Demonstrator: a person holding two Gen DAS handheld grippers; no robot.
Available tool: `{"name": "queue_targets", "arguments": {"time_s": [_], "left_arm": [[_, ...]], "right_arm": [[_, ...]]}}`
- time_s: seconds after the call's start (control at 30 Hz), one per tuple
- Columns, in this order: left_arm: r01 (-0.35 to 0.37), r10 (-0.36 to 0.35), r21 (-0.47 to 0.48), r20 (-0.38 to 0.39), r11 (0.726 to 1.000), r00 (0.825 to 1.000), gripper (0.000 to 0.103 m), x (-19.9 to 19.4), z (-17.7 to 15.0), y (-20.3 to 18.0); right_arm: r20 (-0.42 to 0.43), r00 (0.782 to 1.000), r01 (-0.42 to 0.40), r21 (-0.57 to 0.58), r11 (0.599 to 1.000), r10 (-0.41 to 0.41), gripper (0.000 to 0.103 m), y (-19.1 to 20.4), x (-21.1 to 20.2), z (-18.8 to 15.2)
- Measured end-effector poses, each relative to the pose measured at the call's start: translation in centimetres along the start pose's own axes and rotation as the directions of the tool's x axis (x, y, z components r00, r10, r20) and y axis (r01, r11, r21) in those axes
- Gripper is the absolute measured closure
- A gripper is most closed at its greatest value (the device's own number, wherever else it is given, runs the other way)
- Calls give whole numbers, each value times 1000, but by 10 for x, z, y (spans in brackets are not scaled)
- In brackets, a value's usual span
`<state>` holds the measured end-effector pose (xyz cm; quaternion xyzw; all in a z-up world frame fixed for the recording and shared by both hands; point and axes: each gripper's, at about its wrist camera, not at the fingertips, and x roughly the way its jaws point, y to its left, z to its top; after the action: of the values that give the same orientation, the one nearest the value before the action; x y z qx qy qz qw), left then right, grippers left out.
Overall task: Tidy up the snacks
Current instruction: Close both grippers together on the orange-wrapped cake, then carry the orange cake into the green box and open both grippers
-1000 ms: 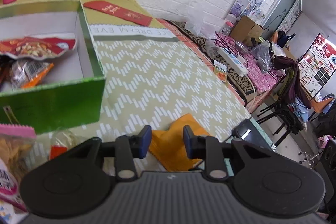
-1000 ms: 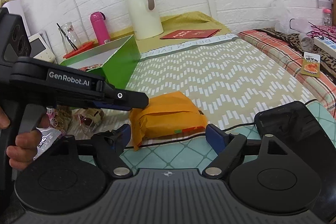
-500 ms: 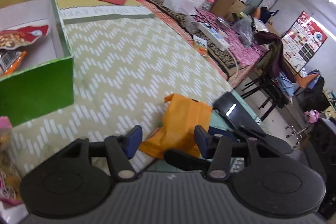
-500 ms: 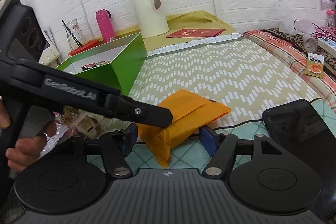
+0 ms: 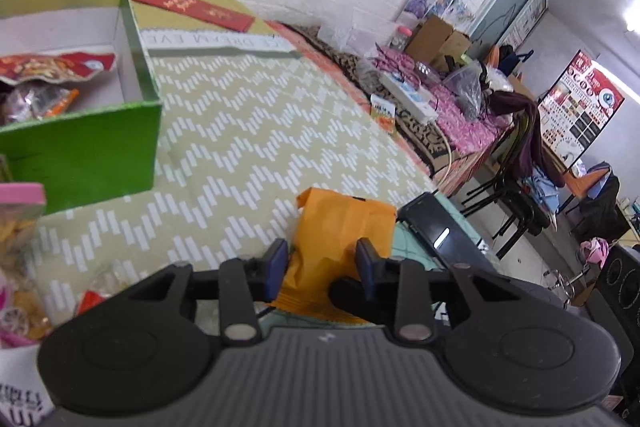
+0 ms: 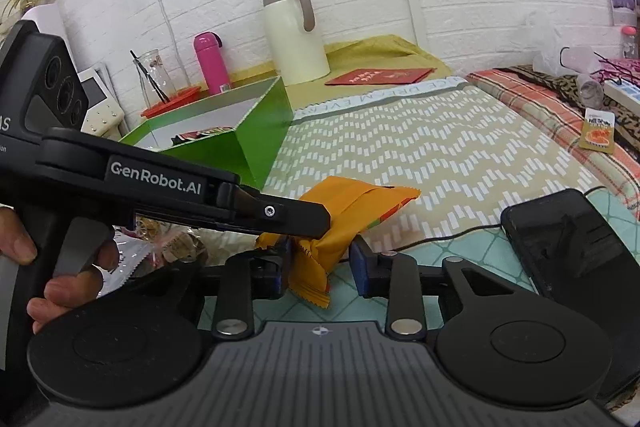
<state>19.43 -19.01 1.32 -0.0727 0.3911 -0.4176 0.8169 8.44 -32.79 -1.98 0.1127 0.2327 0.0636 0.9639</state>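
Both hand-held grippers converge on one orange snack packet (image 6: 340,223) near the bench's front edge. The right hand-held gripper (image 6: 320,269) is closing around its lower end; the left hand-held gripper (image 5: 322,267), also narrowing, straddles the packet without clearly pinching it. The green box (image 5: 80,151) waits behind. Two competing grips could crush or tear the soft wrapper.

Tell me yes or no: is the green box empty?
No. In the left wrist view the green box already holds snack packets, among them a red one lying against its white inner wall.
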Motion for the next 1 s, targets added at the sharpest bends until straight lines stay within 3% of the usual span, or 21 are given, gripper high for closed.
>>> {"name": "queue_targets", "arguments": {"time_s": [0.27, 0.6, 0.77, 1.0], "left_arm": [[-34, 34, -8, 156, 999, 987, 70, -65, 8, 0], [-114, 130, -71, 313, 991, 941, 70, -137, 31, 35], [-116, 152, -124, 338, 985, 929, 70, -145, 40, 64], [-110, 156, -161, 316, 981, 936, 70, -126, 53, 97]], "right_arm": [[76, 993, -80, -106, 991, 88, 48, 38, -12, 29], [116, 963, -211, -227, 951, 241, 48, 94, 14, 71], [105, 956, -242, -254, 937, 275, 48, 110, 35, 82], [71, 962, -238, -253, 938, 263, 48, 113, 66, 86]]}}
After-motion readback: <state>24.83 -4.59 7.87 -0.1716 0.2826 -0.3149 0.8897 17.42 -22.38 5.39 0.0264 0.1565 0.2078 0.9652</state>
